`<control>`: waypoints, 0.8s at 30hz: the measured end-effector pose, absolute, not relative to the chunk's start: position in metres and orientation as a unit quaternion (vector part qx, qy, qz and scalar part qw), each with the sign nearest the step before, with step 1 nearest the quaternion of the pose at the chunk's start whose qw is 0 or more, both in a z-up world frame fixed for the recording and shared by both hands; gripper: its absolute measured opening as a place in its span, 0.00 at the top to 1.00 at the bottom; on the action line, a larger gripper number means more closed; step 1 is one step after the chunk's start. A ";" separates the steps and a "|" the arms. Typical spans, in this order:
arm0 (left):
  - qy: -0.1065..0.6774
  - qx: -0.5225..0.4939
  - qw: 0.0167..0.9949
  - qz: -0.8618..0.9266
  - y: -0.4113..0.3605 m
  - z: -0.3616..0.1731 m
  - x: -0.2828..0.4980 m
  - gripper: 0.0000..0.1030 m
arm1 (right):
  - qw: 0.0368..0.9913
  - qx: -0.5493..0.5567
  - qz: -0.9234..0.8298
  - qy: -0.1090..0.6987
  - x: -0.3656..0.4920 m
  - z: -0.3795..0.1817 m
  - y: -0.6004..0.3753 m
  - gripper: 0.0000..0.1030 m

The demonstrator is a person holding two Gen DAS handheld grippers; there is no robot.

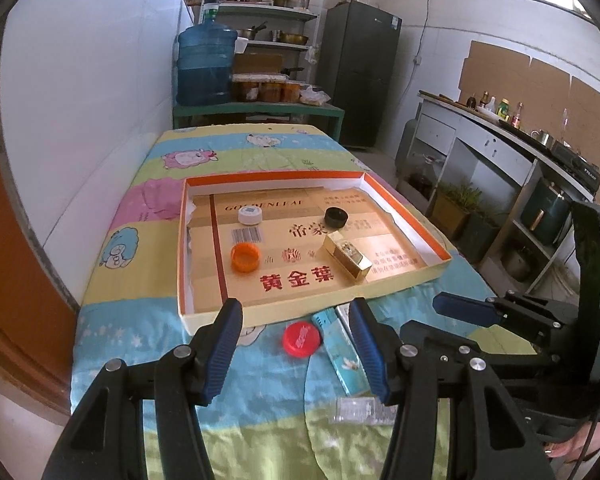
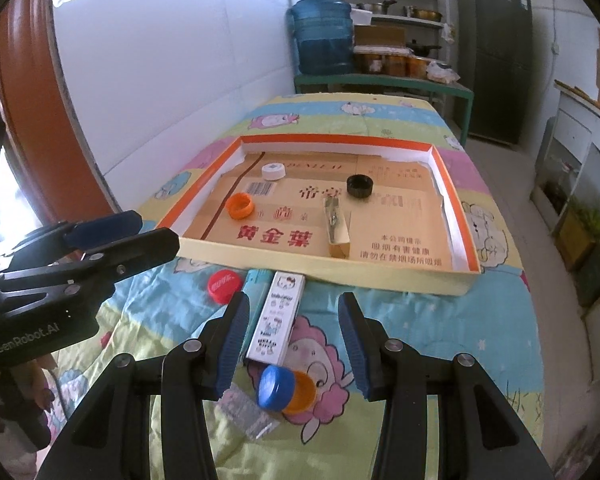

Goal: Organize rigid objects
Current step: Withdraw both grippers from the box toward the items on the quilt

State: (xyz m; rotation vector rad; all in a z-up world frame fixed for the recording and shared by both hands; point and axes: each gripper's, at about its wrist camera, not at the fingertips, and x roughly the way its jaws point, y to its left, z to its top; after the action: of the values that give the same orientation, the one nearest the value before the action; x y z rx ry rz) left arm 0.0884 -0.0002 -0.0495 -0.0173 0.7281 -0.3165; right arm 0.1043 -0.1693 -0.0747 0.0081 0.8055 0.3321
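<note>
A shallow cardboard tray (image 1: 284, 312) (image 2: 340, 270) on the cartoon cloth holds a white cap (image 1: 249, 215), a black cap (image 1: 336, 217), an orange cap (image 1: 245, 257) and a gold box (image 1: 346, 256). In front of it lie a red cap (image 1: 301, 338) (image 2: 225, 281), a pale blue box (image 1: 342, 354), a white Hello Kitty box (image 2: 276, 320), a blue cap (image 2: 276, 386) leaning on an orange cap (image 2: 302, 396), and a clear plastic piece (image 2: 246, 412). My left gripper (image 1: 296, 307) (image 2: 156, 230) hovers open above the red cap. My right gripper (image 2: 294, 300) (image 1: 436, 316) hovers open over the Hello Kitty box.
A white tiled wall runs along the table's left side. Beyond the far end stand a blue water jug (image 1: 206, 66), a shelf of pots and jars (image 1: 268, 20) and a dark fridge (image 1: 360, 72). A counter (image 1: 500, 136) lines the right. A hand (image 2: 4, 408) holds the left gripper.
</note>
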 end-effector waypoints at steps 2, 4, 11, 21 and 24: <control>0.350 -0.006 0.924 -0.154 0.001 -0.050 0.084 0.45 | 0.905 0.006 0.163 0.393 0.101 -0.076 -0.169 0.54; 0.343 -0.009 0.927 -0.152 0.003 -0.050 0.080 0.35 | 0.904 0.007 0.164 0.395 0.097 -0.077 -0.169 0.54; 0.342 -0.014 0.927 -0.151 0.009 -0.051 0.072 0.34 | 0.904 0.006 0.163 0.396 0.090 -0.079 -0.168 0.54; 0.366 -0.009 0.919 -0.146 0.009 -0.066 0.061 0.34 | 0.902 -0.001 0.161 0.400 0.076 -0.084 -0.166 0.54; 0.374 -0.007 0.916 -0.147 0.008 -0.071 0.059 0.34 | 0.900 -0.001 0.162 0.405 0.072 -0.088 -0.165 0.54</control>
State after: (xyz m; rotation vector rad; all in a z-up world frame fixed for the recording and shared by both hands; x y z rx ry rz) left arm 0.0590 0.0079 -0.0711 -0.0139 0.7700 -0.3021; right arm 0.0723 -0.1654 -0.0877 -0.0030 0.8372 0.3346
